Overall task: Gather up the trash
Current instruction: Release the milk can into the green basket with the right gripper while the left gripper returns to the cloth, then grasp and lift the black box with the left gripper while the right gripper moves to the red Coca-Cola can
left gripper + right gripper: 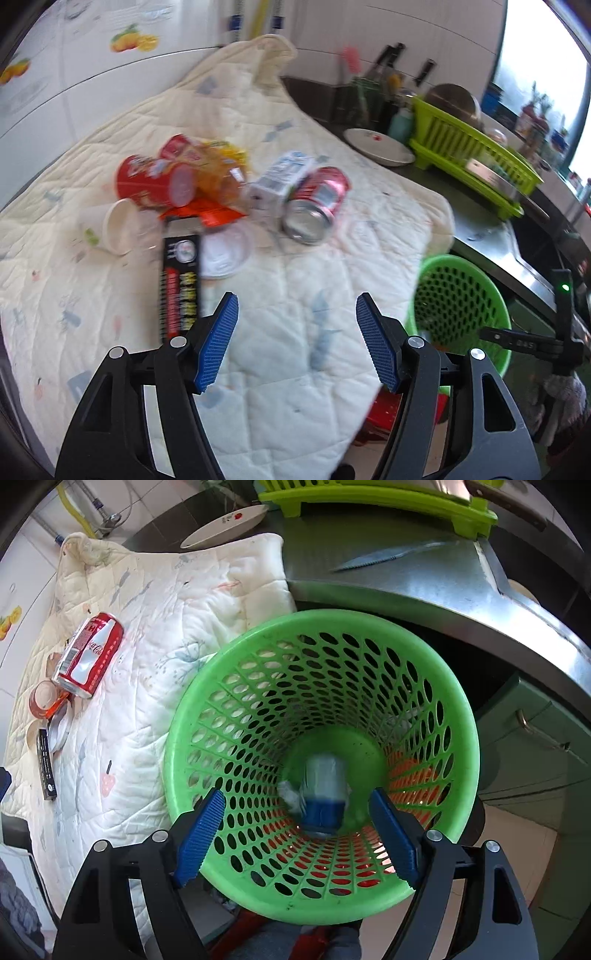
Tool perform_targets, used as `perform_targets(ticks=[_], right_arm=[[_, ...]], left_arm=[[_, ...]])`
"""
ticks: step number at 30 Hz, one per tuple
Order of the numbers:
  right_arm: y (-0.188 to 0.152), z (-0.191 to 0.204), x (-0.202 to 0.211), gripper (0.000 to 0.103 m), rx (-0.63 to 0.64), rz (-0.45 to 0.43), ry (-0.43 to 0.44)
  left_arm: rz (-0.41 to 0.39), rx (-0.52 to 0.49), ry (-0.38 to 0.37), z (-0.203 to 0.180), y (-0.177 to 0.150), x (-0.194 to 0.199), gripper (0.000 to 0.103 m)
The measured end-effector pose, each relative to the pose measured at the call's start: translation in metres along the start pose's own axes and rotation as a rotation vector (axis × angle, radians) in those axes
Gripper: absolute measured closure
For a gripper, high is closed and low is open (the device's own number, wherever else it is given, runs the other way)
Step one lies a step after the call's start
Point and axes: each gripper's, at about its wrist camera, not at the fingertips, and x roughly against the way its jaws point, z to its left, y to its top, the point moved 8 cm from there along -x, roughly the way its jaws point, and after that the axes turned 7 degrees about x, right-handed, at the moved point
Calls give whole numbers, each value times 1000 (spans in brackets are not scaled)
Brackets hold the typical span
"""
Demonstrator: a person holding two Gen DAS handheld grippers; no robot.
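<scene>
Your left gripper [297,341]: fingers apart, empty, over quilt [295,369]; trash pile [221,192] upper left. Your right gripper [297,834]: fingers apart above basket [207,716]; blue can [325,797] at bottom, centre frame.

The quilted cloth [295,258] is being viewed obliquely from the left wrist; the green basket [207,709] is being viewed closely from above by the right. Both are being shared.
</scene>
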Motion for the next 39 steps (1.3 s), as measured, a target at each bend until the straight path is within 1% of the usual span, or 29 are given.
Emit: perform_targets(ticks=[5,6,7,8,10,12,14,21,24,26,27,29,30,32,36,39], right_arm=[[8,14,13,24,17,-33,26],[10,19,17,24,23,-41,34],[12,23,20,23,28,-48,40],[13,28,23,23,35,-56,47],[17,39,28,23,48,-69,59],[19,52,31,22,63,-77,76],[21,62,35,22,81,-82,86],[31,102,39,22,139,-93,104],[37,115,39,22,160,-95,111],[41,123,39,22,175,-98,115],[45,129,39,22,181,-99,120],[51,139,39,22,194,-103,124],[54,144,39,21,201,-104,127],[62,157,38,21,217,-106,135],[79,179,34,21,225,-107,162],[92,194,28,21,234,-104,170]], left_arm=[[-12,62,108,44,8,-6,37],[-14,69,124,53,10,-8,35],[-9,77,150,62,12,-12,31],[-6,85,164,70,13,-15,30],[7,95,168,81,15,-21,30],[30,99,190,91,16,-32,30],[54,106,181,96,16,-41,30],[100,98,194,102,17,-67,30],[122,108,180,102,16,-77,30],[130,102,184,103,15,-82,30],[137,101,176,102,14,-85,31],[144,100,167,101,13,-88,43],[147,101,162,101,13,-89,45],[150,103,161,102,12,-91,56],[143,111,142,105,11,-89,58],[129,96,143,105,12,-84,58]])
